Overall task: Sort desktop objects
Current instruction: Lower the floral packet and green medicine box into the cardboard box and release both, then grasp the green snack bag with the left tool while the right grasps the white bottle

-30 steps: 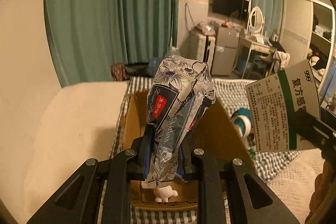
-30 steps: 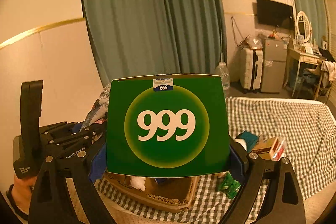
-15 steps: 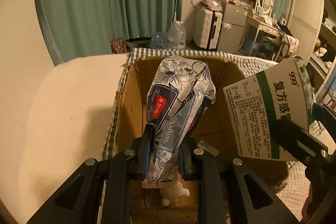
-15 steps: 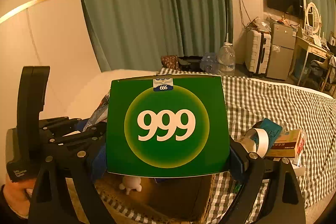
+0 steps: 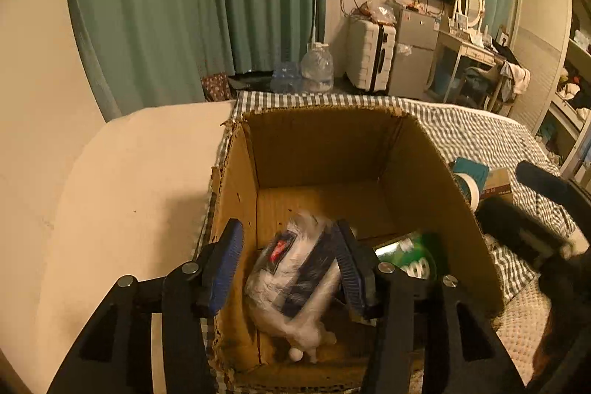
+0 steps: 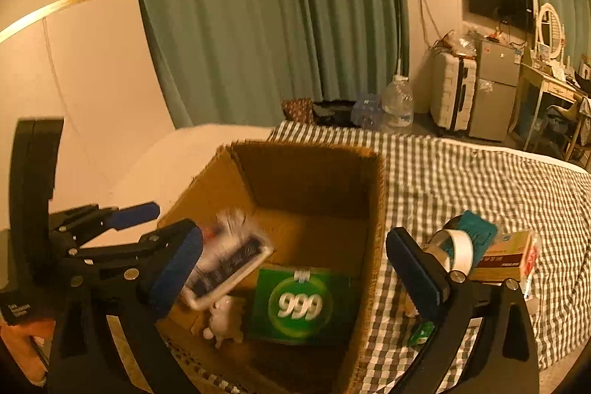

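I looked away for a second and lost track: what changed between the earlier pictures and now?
Both items were let go into the cardboard box. The left hand-held gripper is opening, and the floral tissue pack is dropping, blurred. The right hand-held gripper released the green 999 box, which now lies inside. The white figurine and the tape roll stayed put.

My left wrist camera looks steeply down past its claw into the cardboard box, close up. My right wrist camera views that same box from its right side, also angled down; both share its interior.
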